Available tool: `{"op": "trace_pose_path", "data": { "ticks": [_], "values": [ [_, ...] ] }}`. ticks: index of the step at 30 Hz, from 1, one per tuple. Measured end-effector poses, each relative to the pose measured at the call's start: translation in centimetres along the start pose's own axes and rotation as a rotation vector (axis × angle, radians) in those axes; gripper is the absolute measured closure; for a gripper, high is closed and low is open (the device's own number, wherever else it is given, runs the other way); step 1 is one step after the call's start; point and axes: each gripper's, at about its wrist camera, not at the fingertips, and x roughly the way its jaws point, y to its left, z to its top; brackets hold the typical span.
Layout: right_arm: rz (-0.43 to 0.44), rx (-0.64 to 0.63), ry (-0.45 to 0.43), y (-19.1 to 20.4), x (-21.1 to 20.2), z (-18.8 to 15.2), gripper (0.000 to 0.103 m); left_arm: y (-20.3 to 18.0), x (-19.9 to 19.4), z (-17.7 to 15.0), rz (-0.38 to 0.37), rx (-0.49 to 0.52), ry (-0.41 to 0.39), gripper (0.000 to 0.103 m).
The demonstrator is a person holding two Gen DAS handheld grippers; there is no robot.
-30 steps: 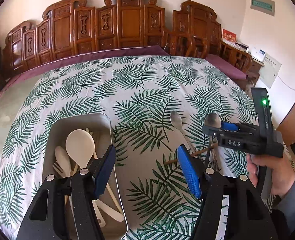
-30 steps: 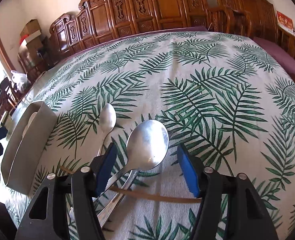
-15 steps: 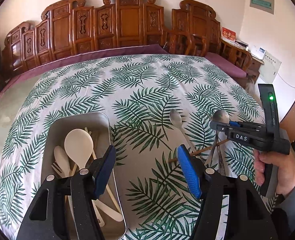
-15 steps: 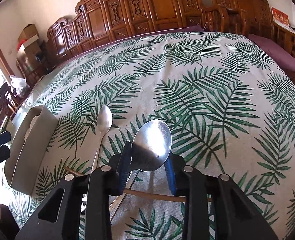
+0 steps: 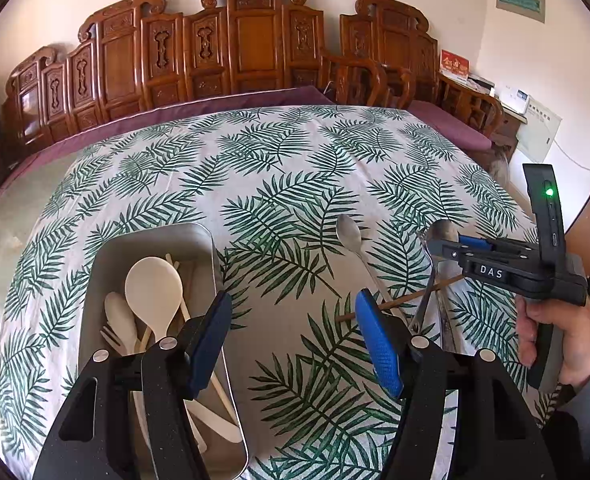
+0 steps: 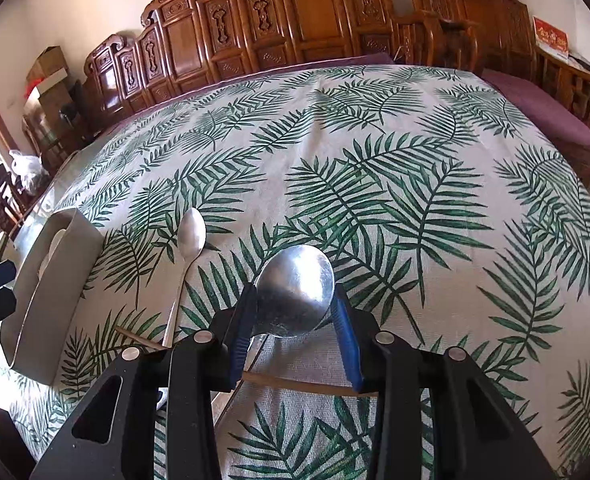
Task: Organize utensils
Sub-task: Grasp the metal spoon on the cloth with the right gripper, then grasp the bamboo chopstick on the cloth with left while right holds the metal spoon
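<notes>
tray (image 5: 107,264) at left held the pale utensils | left gripper (image 5: 291,340) hung apart, empty — unmoved | small spoon (image 6: 191,232) lay on cloth | right gripper (image 6: 293,332), wide a second ago, had closed around the big spoon (image 6: 295,292) bowl — jaws easing apart again, grip unsettled

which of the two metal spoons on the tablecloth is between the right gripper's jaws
The large round-bowled spoon, its bowl between the opening jaws. The slimmer small spoon lies free, nearer the tray.
</notes>
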Motion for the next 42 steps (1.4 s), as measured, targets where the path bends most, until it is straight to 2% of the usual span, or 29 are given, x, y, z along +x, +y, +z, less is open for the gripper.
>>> {"op": "trace_pose_path", "data": {
  "ticks": [2, 4, 11, 17, 22, 26, 35, 40, 42],
  "values": [
    [-0.012, -0.007, -0.005, 0.0, 0.0, 0.0, 0.082, -0.1, 0.1, -0.1, 0.000, 0.004, 0.001, 0.042],
    [-0.002, -0.001, -0.021, 0.0, -0.3, 0.3, 0.091, -0.2, 0.1, -0.2, 0.002, 0.008, 0.003, 0.042],
    [0.129, 0.025, -0.061, 0.0, -1.9, 1.7, 0.098, -1.1, 0.6, -0.5, -0.001, 0.031, 0.017, 0.042],
    [0.166, 0.009, -0.088, 0.2, -4.8, 2.3, 0.100, -2.5, 1.4, -0.6, -0.012, 0.076, 0.031, 0.042],
    [0.142, 0.010, -0.086, -1.0, -6.9, 1.5, 0.100, -4.1, 2.9, -0.4, -0.036, 0.133, 0.052, 0.042],
    [0.133, 0.030, -0.073, -2.3, -7.1, 0.6, 0.100, -5.0, 4.7, -0.1, -0.058, 0.173, 0.079, 0.042],
    [0.138, 0.055, -0.055, -3.6, -6.7, 0.0, 0.100, -5.7, 7.9, -0.4, -0.098, 0.181, 0.139, 0.042],
    [0.143, 0.051, -0.053, -3.5, -6.7, 0.0, 0.100, -6.5, 8.5, -0.6, -0.138, 0.208, 0.143, 0.051],
    [0.142, 0.052, -0.051, -3.6, -6.6, -0.1, 0.100, -6.9, 9.0, -0.9, -0.145, 0.226, 0.163, 0.058]
  ]
}}
